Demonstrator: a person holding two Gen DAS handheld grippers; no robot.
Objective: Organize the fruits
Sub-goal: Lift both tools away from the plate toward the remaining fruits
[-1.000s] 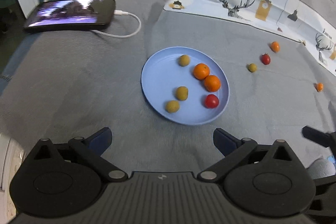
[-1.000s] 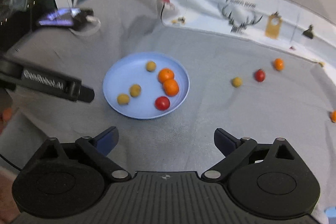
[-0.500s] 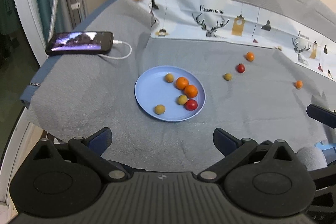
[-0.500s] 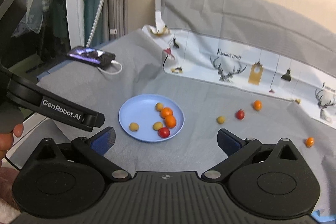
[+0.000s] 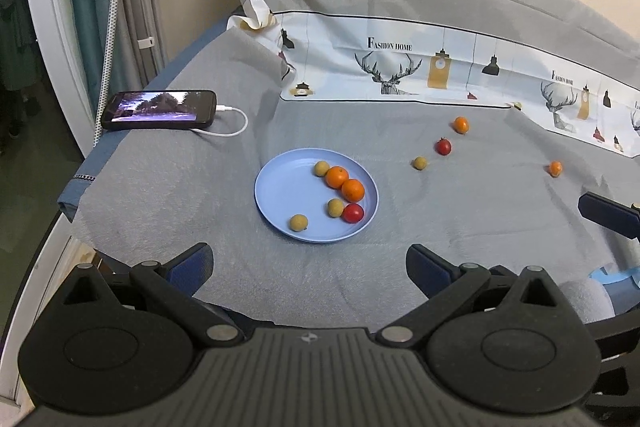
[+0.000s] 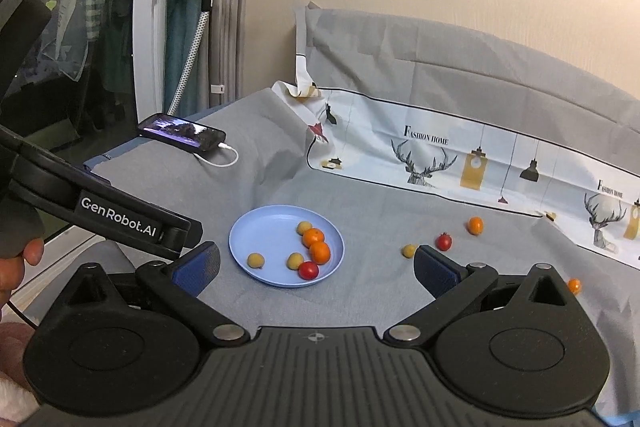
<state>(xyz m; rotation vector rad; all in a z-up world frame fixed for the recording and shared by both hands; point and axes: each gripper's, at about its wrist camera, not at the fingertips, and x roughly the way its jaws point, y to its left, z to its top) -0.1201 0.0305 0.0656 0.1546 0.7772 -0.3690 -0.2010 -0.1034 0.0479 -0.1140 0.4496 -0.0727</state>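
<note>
Left wrist view cuts off the right gripper point(image 5: 608, 215) at right edge; grey cloth point(image 5: 160, 195) fills the centre. Both claws spread, empty.

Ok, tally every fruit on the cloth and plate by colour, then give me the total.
Orange: 4, two on the blue plate, e.g., two on the grey cloth, e.g..
Yellow-green: 4, three on the plate, e.g., one on the cloth.
Red: 2, one on the plate, one on the cloth.
Total: 10.
</note>
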